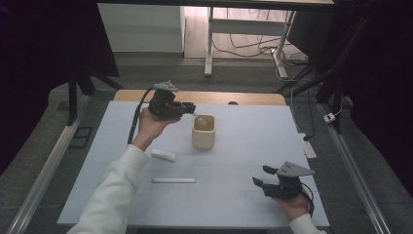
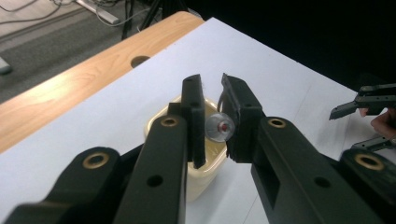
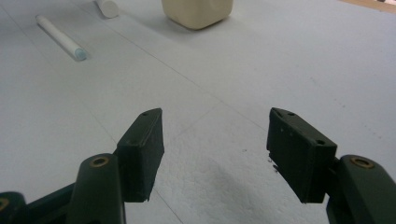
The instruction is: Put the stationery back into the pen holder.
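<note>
Looking down from the high view: left gripper (image 1: pixel 191 111) being held up above the far middle of the white table (image 1: pixel 253 146), clasping a thin clear tube (image 1: pixel 198 118) whose far end is dipping into the mouth of the cream cup (image 1: pixel 203 131). Lying nearer on the table, left of the cup, a short white tube (image 1: pixel 163 155), and nearer still a long white tube (image 1: pixel 173 180), both well apart from either gripper. Right gripper (image 1: pixel 260 176) hovering low over the near right part of the table, jaws parted and holding nothing.

Looking along the left gripper view: left gripper (image 2: pixel 214 122) squeezing the clear tube (image 2: pixel 219 126) seen end-on, a round end with a red dot in its middle, directly over the cream cup (image 2: pixel 208 165). Showing at the right edge, the right gripper (image 2: pixel 357 123) with jaws apart.

Looking along the right gripper view: right gripper (image 3: pixel 215 144) standing wide apart over bare table (image 3: pixel 289 60), nothing between the jaws. Lying far off, the cream cup (image 3: pixel 197 11), the long white tube (image 3: pixel 60 36) and the short white tube (image 3: pixel 108 7).
</note>
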